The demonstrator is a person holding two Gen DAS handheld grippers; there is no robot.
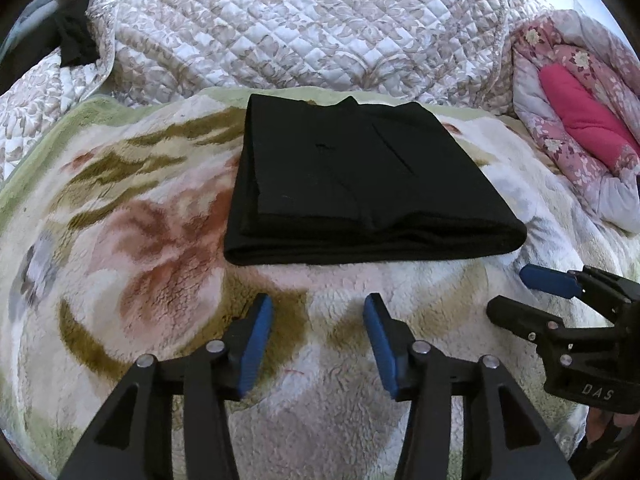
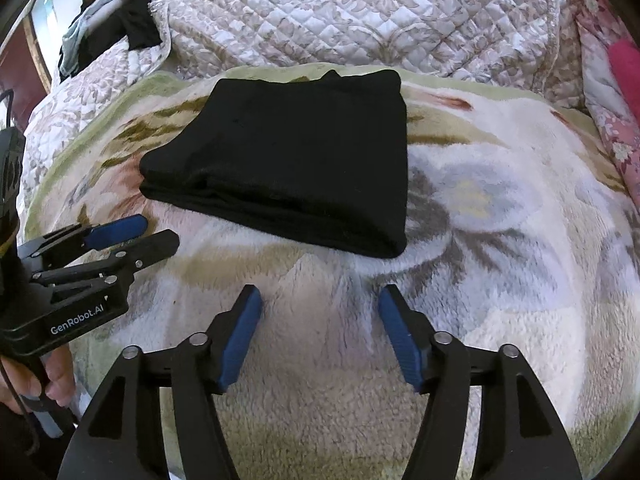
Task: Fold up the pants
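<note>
The black pants (image 1: 360,184) lie folded in a thick rectangle on the floral fleece blanket (image 1: 140,240). Both the left gripper (image 1: 318,312) and right gripper (image 2: 320,300) stand open and empty, short of the near fold. Only the right view shows a hand (image 2: 44,384), partly cut off

Both views were bright, with soft even daylight and only faint shadows. The black pants (image 1: 360,184) were underexposed and their folds barely readable. There was heavy fisheye bending with dark vignette corners. Slight softness towards the edges, centre sharp, no glare.
</note>
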